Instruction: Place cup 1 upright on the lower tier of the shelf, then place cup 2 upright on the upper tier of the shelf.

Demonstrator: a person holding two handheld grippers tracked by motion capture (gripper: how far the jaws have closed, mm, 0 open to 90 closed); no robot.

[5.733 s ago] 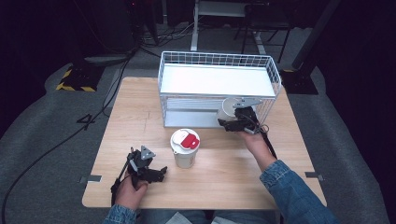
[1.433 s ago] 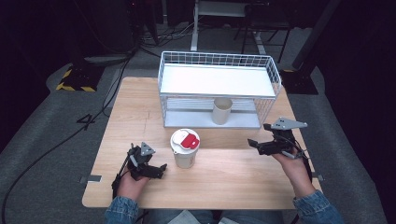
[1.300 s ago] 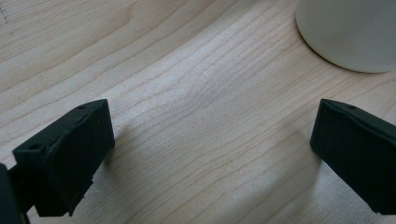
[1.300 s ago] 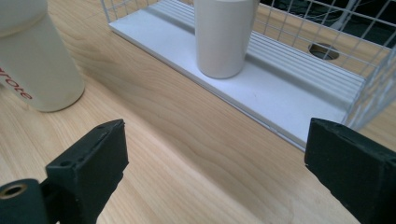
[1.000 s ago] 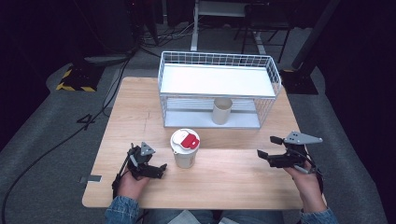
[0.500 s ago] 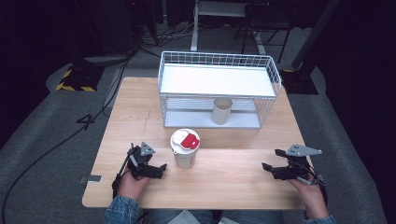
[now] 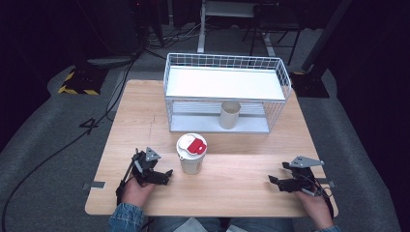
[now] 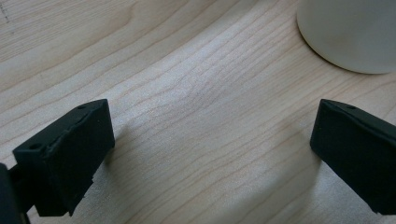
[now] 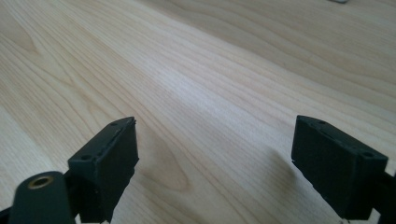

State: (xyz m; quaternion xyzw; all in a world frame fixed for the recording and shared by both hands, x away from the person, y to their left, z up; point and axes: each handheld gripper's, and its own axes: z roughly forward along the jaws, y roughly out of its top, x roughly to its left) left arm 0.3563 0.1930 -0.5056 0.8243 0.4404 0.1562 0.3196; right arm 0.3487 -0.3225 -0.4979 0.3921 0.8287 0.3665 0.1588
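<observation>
Left gripper view: cup [image 8: 348, 32] cut off by the top and right edges, only the lower wall and base curve visible; right jaw clipped at the right edge, left jaw at the bottom. Right gripper view: both jaws run off the bottom, far table [image 9: 261, 28] blurred. High view: forearms cut at the bottom edge; rack [image 7: 225, 82] top shelf hides part of the lower shelf; tube [image 7: 230, 114] top is behind rack wires; red mark on the cup lid [image 7: 192, 145] too small to read
</observation>
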